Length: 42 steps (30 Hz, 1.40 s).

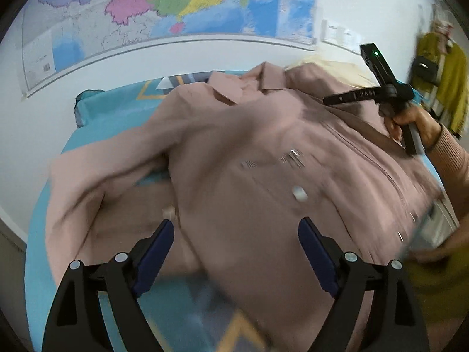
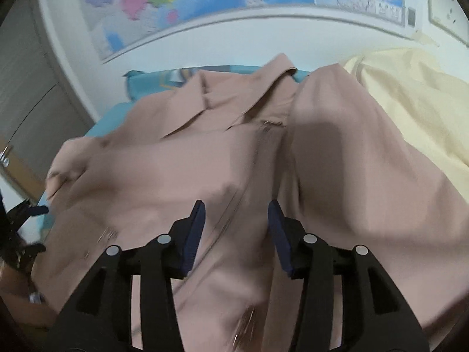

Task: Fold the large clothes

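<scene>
A large dusty-pink coat with a collar, zip and white buttons lies spread on a teal table cover. It also fills the right wrist view. My left gripper is open and empty, hovering over the coat's lower front. My right gripper is open and empty above the zip line. In the left wrist view the right gripper shows at the coat's right shoulder, held by a hand. The left gripper's tip shows at the left edge of the right wrist view.
A pale yellow cloth lies to the coat's right by the wall. A large map hangs on the white wall behind. Yellow-green clothes hang at far right. A grey cabinet stands left.
</scene>
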Each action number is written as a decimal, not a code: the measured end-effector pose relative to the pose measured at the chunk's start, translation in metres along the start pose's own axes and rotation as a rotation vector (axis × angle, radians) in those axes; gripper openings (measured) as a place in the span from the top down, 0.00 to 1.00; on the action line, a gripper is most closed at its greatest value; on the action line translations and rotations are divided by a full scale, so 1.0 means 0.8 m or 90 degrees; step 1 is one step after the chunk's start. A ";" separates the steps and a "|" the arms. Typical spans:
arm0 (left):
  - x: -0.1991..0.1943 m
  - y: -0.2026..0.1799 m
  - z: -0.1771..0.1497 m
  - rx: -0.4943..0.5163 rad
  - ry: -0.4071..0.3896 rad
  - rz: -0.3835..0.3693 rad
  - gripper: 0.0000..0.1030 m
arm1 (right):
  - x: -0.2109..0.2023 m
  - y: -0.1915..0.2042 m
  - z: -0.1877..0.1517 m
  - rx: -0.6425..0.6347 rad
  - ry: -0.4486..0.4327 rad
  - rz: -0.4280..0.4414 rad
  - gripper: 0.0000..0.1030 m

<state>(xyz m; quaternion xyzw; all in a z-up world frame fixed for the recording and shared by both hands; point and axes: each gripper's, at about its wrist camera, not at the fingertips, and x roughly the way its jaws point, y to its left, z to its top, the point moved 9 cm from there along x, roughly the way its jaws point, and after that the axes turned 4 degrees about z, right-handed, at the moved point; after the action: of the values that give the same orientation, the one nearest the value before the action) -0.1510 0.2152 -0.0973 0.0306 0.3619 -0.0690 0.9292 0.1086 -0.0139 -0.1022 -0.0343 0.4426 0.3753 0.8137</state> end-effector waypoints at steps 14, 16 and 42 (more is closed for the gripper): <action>-0.001 -0.050 -0.070 0.083 0.009 0.041 0.18 | -0.177 0.059 -0.216 -0.026 -0.027 -0.014 0.23; 0.003 -0.042 -0.066 0.058 0.012 0.052 0.20 | -0.186 0.064 -0.248 -0.028 -0.019 -0.029 0.23; 0.019 -0.006 -0.047 -0.007 0.089 0.100 0.77 | -0.190 0.016 -0.282 0.168 -0.030 -0.014 0.92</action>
<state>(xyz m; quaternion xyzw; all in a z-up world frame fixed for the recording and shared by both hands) -0.1656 0.2129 -0.1356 0.0589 0.4226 0.0084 0.9044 -0.1064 -0.1805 -0.1219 0.0771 0.4687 0.3056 0.8253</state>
